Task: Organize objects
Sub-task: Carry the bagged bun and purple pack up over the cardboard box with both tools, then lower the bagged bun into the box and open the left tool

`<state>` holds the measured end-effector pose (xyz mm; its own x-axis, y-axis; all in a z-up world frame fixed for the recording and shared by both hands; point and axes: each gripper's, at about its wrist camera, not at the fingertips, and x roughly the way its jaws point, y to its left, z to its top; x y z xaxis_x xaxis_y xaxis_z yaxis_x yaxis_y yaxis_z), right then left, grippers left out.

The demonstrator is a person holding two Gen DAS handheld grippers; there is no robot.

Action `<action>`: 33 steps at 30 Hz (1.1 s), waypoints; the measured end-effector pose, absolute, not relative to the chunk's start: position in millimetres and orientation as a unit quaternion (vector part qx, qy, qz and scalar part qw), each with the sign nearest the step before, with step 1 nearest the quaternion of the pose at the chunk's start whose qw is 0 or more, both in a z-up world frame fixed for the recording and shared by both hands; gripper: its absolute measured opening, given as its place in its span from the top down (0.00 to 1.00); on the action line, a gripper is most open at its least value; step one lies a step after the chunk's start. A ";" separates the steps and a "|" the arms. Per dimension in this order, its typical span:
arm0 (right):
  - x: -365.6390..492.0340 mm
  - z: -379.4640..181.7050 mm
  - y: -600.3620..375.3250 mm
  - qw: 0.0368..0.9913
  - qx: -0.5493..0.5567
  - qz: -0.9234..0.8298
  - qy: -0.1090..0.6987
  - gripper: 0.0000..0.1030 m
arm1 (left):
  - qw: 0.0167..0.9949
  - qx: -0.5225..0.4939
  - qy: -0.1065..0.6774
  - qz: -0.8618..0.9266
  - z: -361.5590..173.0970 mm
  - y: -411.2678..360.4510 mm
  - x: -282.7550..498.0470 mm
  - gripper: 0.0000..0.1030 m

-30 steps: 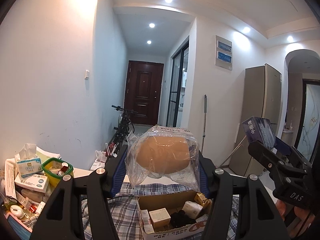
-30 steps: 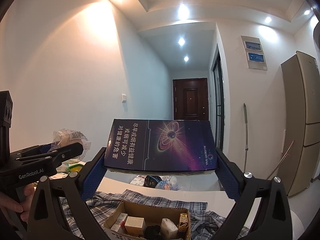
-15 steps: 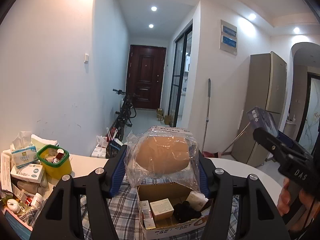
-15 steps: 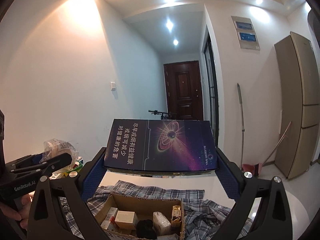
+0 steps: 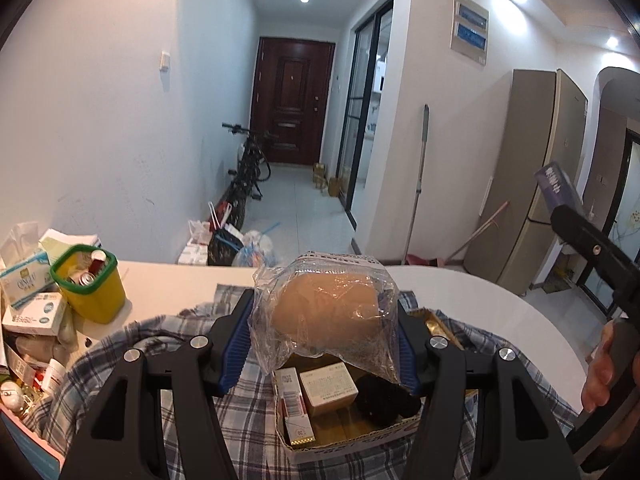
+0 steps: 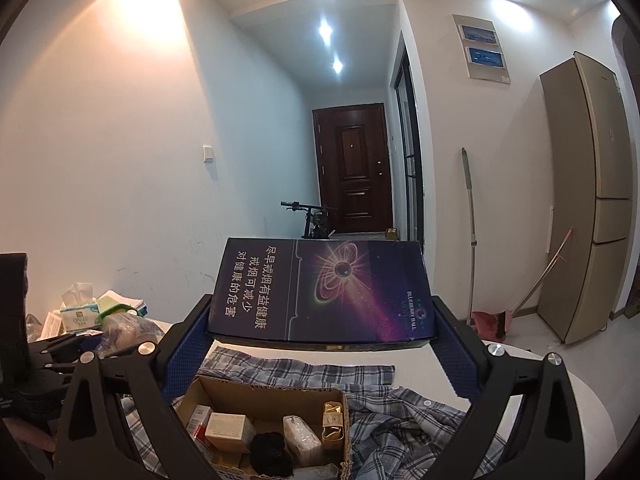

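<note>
- Far left of the white tabletop (image 5: pixel 472 292): a tissue pack (image 5: pixel 22 280), small white boxes and a yellow bin with a green rim (image 5: pixel 90 284) holding cans, as the left wrist view shows.
- A blue-and-white plaid shirt (image 5: pixel 132 344) lies spread over the tabletop, with an open cardboard box (image 5: pixel 352 436) resting on it.
- Centre of the left wrist view: the left gripper (image 5: pixel 324 336) is clenched on a clear plastic bag holding a tan, rounded item (image 5: pixel 328 312), its blue-padded fingers (image 5: pixel 236 344) pressing the bag from both sides; the bag hangs just above the cardboard box.
- Inside the box: small cartons, a black bundle and gold-wrapped pieces.
- Right edge of that view: a person's hand (image 5: pixel 604 368) grips the handle of the right gripper.
- In the right wrist view, the right gripper (image 6: pixel 320 332) clamps a dark purple carton (image 6: pixel 320 292) printed with a starburst and white Chinese text, held flat between the fingers (image 6: pixel 188 340) above the far edge of the box and shirt.
- Background: a hallway with a dark red door (image 5: pixel 292 100), a bicycle (image 5: pixel 250 168) and a tall beige fridge (image 5: pixel 532 200).
</note>
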<state>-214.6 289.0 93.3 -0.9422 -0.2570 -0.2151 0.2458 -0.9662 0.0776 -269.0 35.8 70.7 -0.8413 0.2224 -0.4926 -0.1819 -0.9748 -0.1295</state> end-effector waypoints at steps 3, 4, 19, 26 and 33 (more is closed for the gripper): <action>-213.8 92.4 288.3 0.121 0.110 -0.986 -0.019 0.04 | 0.109 -0.270 -0.032 0.956 65.5 41.2 -271.2 0.39; -214.7 92.2 289.4 0.119 0.110 -0.987 -0.020 0.04 | 0.111 -0.271 -0.029 0.956 64.8 42.8 -271.3 0.39; -234.7 75.7 285.5 0.127 0.158 -0.979 -0.015 0.04 | 0.132 -0.363 -0.022 0.922 18.2 52.7 -306.3 0.39; -237.7 71.6 287.2 0.127 0.167 -0.978 -0.013 0.04 | 0.133 -0.410 -0.005 0.903 1.2 64.9 -309.8 0.39; -238.5 70.9 288.2 0.125 0.168 -0.978 -0.014 0.04 | 0.141 -0.403 -0.025 0.904 7.2 65.3 -305.3 0.14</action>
<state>-238.5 288.2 70.9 -0.9123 -0.2493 -0.3250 0.2400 -0.9683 0.0693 -305.3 65.3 7.2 -0.6356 0.2763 -0.7209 -0.2352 -0.9587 -0.1600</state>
